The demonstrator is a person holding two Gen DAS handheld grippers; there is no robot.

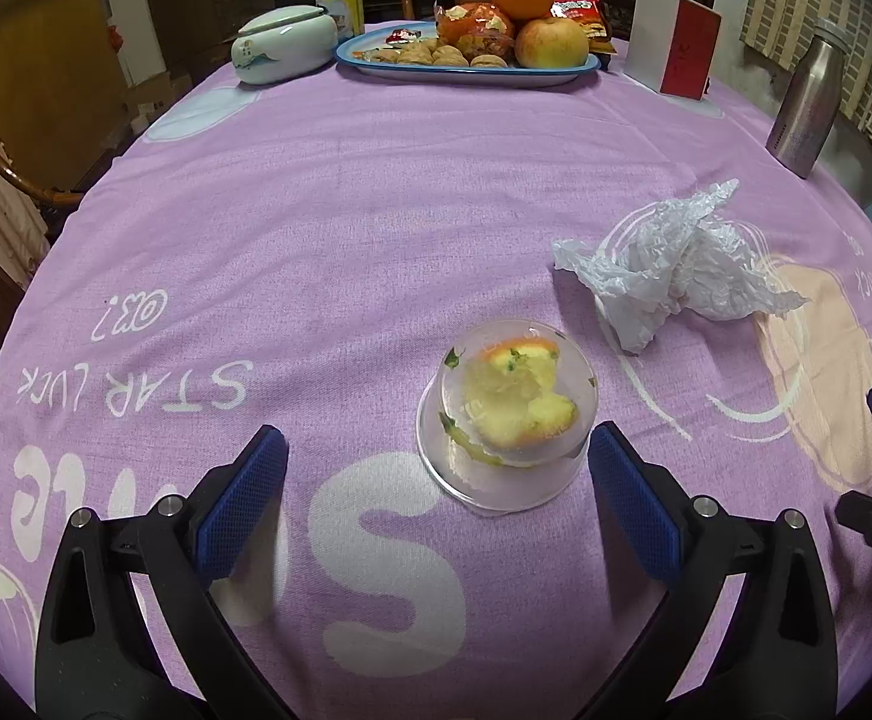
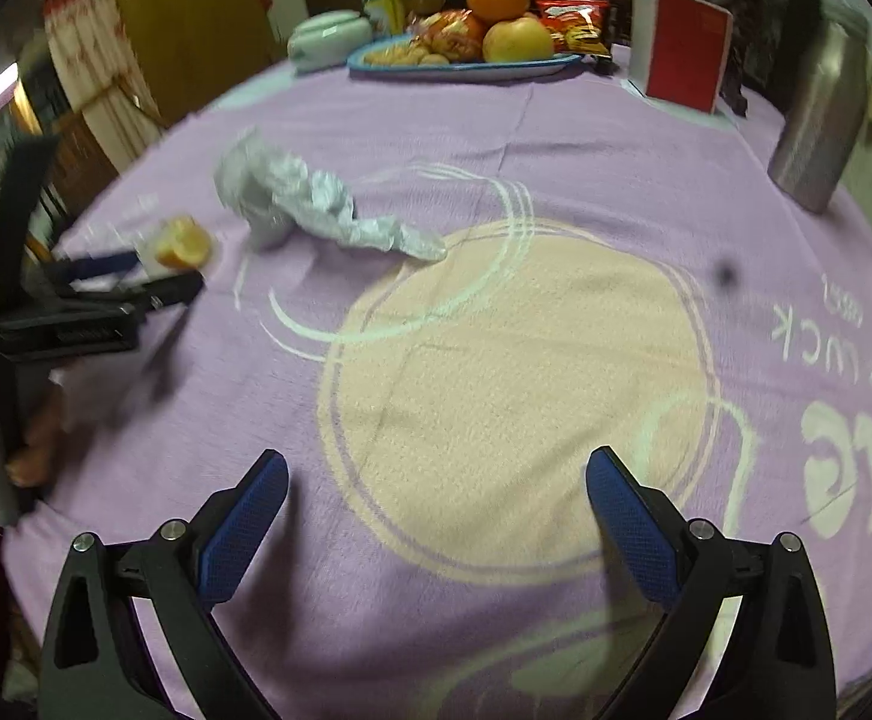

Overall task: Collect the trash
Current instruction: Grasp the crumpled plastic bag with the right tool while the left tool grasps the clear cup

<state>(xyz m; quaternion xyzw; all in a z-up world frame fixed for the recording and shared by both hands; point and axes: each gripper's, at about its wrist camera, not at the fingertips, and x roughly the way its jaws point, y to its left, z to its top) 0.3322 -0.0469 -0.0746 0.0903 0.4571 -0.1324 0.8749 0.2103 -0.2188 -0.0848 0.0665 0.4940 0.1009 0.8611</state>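
I'm holding my left claw (image 1: 436,468) spread wide over the counter (image 1: 376,210), nothing between the fingers. Clear plastic cup (image 1: 505,414) is sitting upside down over orange peel (image 1: 520,402), just ahead of the claw, nearer its right finger, not touching. Crumpled white wrapper (image 1: 676,264) is lying beside the cup, toward the counter's right edge. My right claw (image 2: 436,480) is also hanging spread and empty above the pale circle on the cloth. Fruit tray (image 1: 466,69), white lidded jar (image 1: 283,48) and steel bottle (image 1: 808,102) are sitting along the far edge.
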